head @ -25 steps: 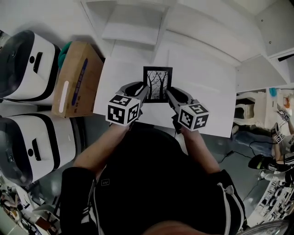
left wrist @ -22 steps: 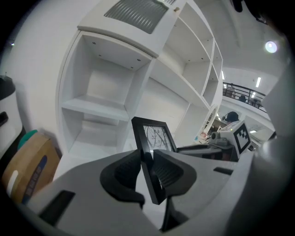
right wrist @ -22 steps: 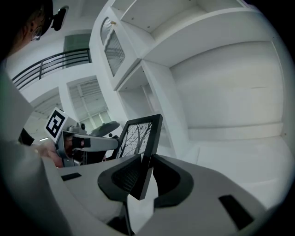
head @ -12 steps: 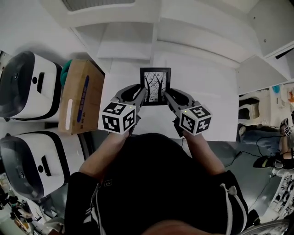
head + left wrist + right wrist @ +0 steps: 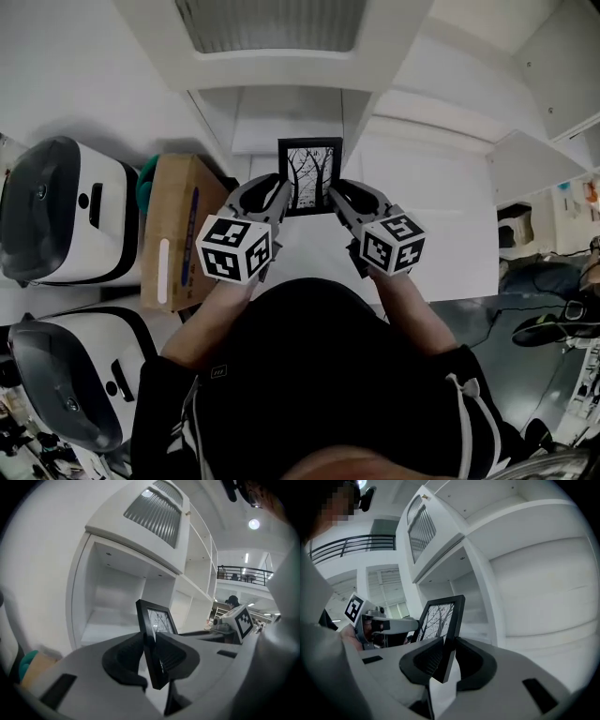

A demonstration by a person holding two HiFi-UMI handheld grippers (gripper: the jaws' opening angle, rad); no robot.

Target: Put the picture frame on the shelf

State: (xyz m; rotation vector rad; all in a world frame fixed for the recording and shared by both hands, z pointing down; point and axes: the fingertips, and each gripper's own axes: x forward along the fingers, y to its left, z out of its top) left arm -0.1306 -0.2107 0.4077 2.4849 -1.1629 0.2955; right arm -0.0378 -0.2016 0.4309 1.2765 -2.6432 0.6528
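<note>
A black picture frame [image 5: 310,175] with a bare-tree print is held upright in the air between both grippers, just in front of the white shelf [image 5: 281,122]. My left gripper [image 5: 279,190] is shut on the frame's left edge [image 5: 149,646]. My right gripper [image 5: 335,192] is shut on its right edge [image 5: 451,641]. In the left gripper view the open shelf compartment [image 5: 110,606] lies straight behind the frame. The right gripper view shows the frame's print [image 5: 438,618] and the left gripper [image 5: 370,620] beyond it.
A white slatted cabinet [image 5: 272,28] tops the shelf compartment. A white table [image 5: 441,225] lies below the grippers. A cardboard box [image 5: 173,230] and two white-and-black machines [image 5: 66,211] stand at the left. More white shelving [image 5: 544,150] is at the right.
Both grippers have carried the frame up and forward, from above the table to the mouth of the shelf compartment. Both still hold it.
</note>
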